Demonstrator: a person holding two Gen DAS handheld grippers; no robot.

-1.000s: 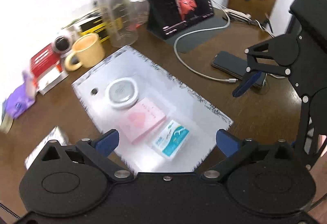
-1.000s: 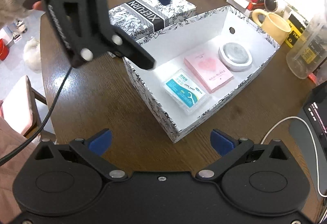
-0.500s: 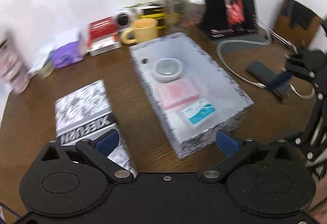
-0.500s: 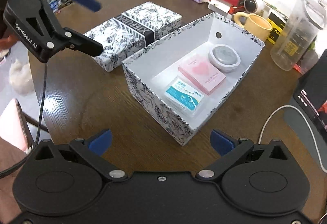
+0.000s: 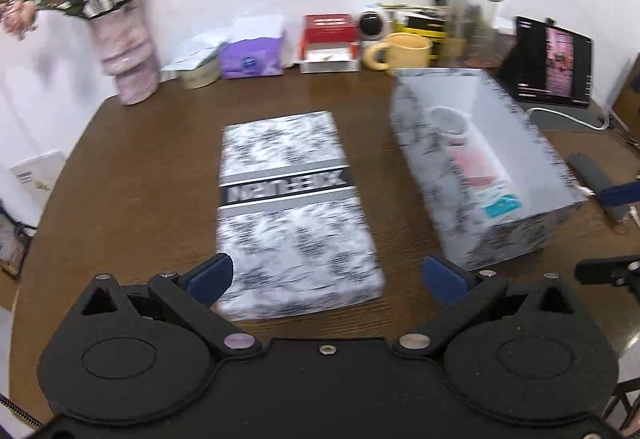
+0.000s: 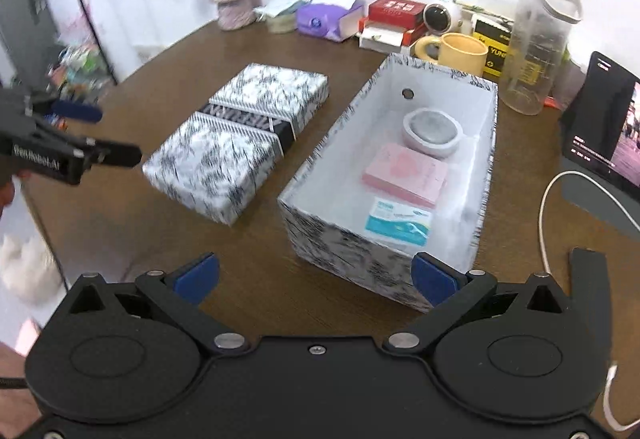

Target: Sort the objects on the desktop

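Now the left gripper (image 5: 326, 275), fingers wide and empty, lines up on the black-and-white patterned lid (image 5: 294, 211) lying on the desk beside the filled open patterned box (image 6: 400, 175), apparently to cap it, while the right gripper (image 6: 316, 275) hangs spread and empty.

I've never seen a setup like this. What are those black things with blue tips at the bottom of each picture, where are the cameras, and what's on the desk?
Each black frame is a hand-held two-finger gripper; a person carries one in each hand. A fisheye camera on each looks forward along its blue-tipped fingers. One picture comes from the left gripper, the other from the right gripper. Both are open and hold nothing. On the brown wooden desk lies a black-and-white patterned box lid, and beside it the matching open box. Inside that are a round white dish, a pink flat packet and a white-and-teal packet. A yellow mug stands behind the box.
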